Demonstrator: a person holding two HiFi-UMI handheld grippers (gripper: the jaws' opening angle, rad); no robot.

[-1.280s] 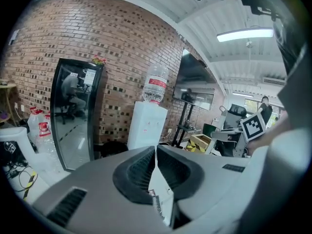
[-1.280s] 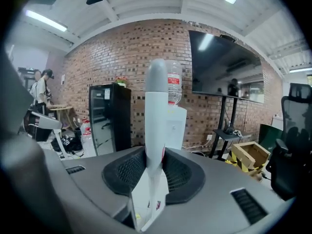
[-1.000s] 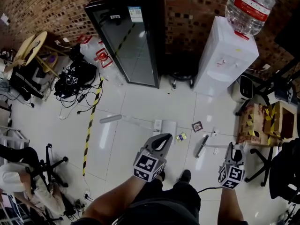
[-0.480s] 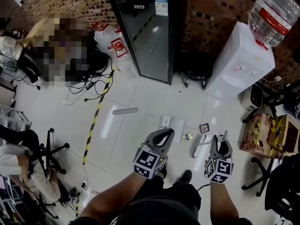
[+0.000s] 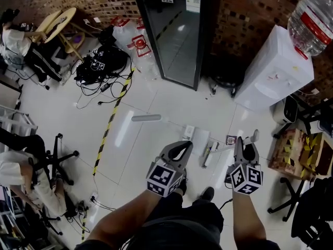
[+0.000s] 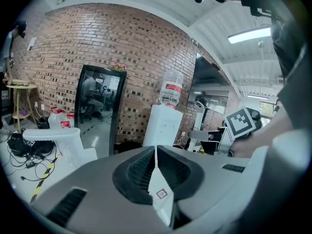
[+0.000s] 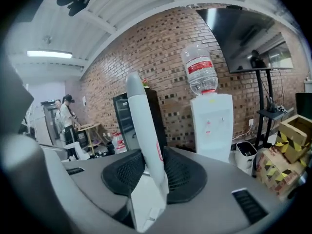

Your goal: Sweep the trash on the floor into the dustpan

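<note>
Right hand-held gripper (image 5: 244,150) is clamped on the white plastic broom handle (image 7: 146,126); left hand-held gripper (image 5: 178,151) is closed, empty. Low strokes are advised: the small dark square wrapper (image 5: 231,139) lies just right of the white dustpan (image 5: 200,138).

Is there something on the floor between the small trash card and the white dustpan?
Only bare tile shows between the trash card and the dustpan; the broom, in the right tongs, lies just beside that path.

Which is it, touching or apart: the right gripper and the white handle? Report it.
Touching. The right gripper view shows the white handle standing between the fingers of the right gripper, both pressed against it.
</note>
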